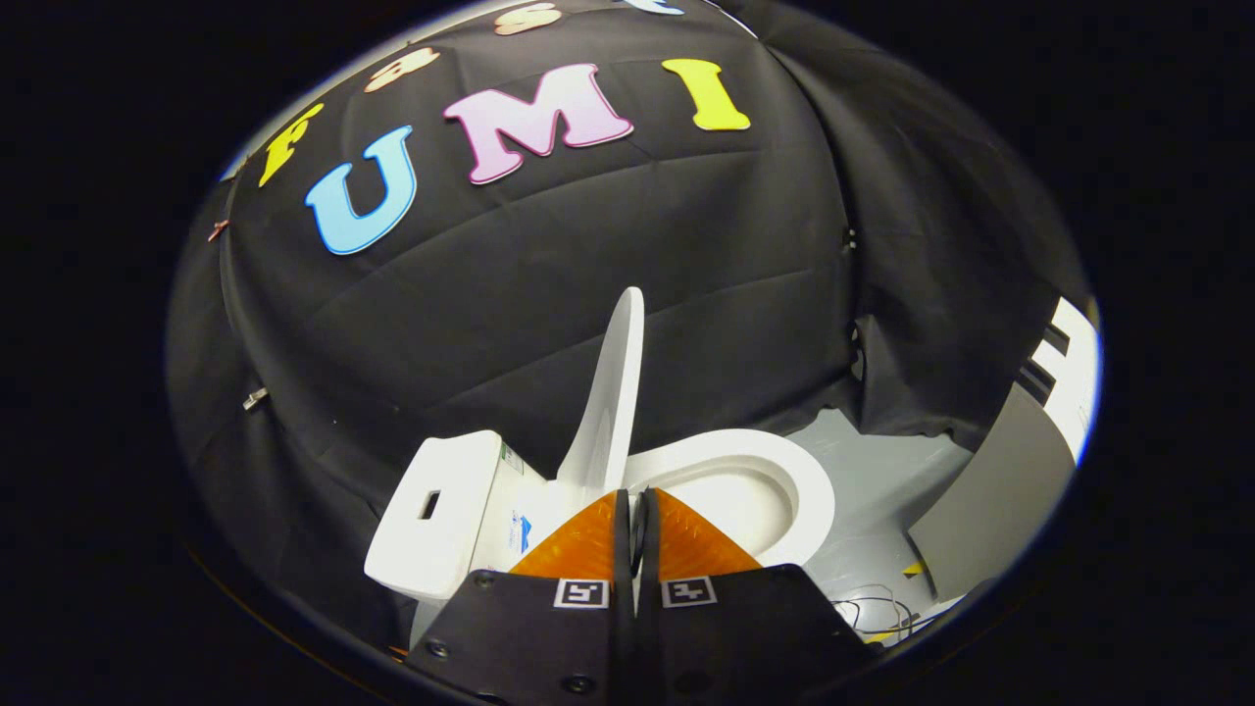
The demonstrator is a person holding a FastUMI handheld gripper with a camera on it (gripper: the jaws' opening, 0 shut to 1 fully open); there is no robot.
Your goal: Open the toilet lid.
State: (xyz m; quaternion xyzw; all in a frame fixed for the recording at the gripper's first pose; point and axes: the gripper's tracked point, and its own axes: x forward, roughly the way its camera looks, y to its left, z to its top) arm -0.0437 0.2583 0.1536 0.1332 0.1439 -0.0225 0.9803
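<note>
My gripper (635, 498) is pinched closed on nothing, its tips at the base of the lid (613, 392), which stands raised above the bowl (799, 490). I should nudge it gently until it rests against the tank (436, 510).

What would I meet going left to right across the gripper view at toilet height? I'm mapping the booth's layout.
Toilet tank → raised toilet lid, standing upright just beyond the tips of the shut tongs → open toilet seat and bowl → bare grey floor → grey panel leaning at the far right.
</note>
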